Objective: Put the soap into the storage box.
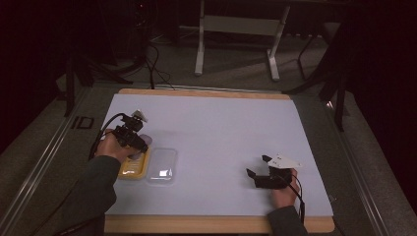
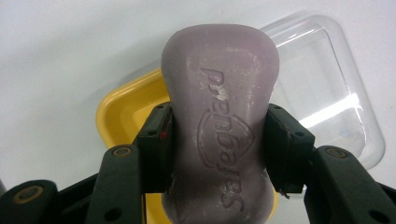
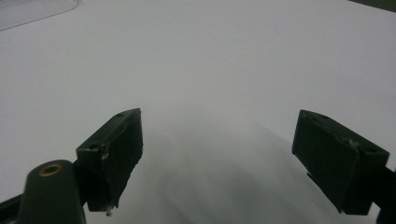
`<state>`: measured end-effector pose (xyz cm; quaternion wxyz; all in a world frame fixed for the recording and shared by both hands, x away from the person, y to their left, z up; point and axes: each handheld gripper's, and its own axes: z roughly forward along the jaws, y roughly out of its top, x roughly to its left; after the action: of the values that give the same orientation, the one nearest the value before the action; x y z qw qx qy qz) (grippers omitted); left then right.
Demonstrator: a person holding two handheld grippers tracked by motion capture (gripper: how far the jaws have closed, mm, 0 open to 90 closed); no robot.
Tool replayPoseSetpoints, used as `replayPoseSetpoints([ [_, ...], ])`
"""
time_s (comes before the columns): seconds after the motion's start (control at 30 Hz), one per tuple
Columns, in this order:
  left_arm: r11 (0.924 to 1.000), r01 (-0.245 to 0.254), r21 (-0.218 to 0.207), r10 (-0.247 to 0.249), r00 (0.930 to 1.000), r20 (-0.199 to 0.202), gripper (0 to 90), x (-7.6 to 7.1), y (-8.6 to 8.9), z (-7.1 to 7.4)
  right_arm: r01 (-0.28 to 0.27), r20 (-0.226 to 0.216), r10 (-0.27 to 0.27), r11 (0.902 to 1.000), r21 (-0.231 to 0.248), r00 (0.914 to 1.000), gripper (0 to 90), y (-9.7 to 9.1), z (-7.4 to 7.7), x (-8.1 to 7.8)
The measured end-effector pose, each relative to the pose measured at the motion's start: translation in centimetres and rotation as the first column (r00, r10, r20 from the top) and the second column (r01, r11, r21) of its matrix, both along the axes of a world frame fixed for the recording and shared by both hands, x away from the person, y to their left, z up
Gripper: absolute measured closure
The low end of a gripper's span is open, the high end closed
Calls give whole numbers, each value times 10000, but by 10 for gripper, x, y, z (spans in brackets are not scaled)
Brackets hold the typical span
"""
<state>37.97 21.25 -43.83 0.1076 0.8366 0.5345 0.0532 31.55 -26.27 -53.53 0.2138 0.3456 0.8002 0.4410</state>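
A pale purple bar of soap (image 2: 220, 126) with raised lettering is clamped between the jaws of my left gripper (image 2: 217, 140), held just above a yellow soap dish (image 2: 122, 108). From above, the left gripper (image 1: 136, 143) hangs over the dish (image 1: 134, 168) at the table's left. A clear plastic lid (image 1: 162, 165) lies flat to the right of the dish, touching it; the left gripper view has the lid (image 2: 327, 93) behind the soap. My right gripper (image 1: 258, 165) rests low over the white sheet at the front right, open, with nothing between its jaws (image 3: 219, 163).
A white sheet (image 1: 216, 128) covers most of the wooden table top. A corner of the clear lid (image 3: 32, 11) appears at the top left of the right gripper view. Cables and a metal table frame (image 1: 236, 34) stand on the floor beyond the far edge.
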Motion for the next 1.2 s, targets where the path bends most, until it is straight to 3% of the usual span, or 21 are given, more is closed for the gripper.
replayPoseSetpoints([
  [0.47, 9986, -507, -155, 509, 9986, 104, 497, -11, 10, 1, 26, -11, -26, 10000, 13, 10000, 158, 0, 0, 0],
  [1.2, 9929, -1149, -308, 1150, 9934, 22, 497, -22, 18, -14, 30, -15, -30, 10000, 18, 10000, 158, 0, 0, 0],
])
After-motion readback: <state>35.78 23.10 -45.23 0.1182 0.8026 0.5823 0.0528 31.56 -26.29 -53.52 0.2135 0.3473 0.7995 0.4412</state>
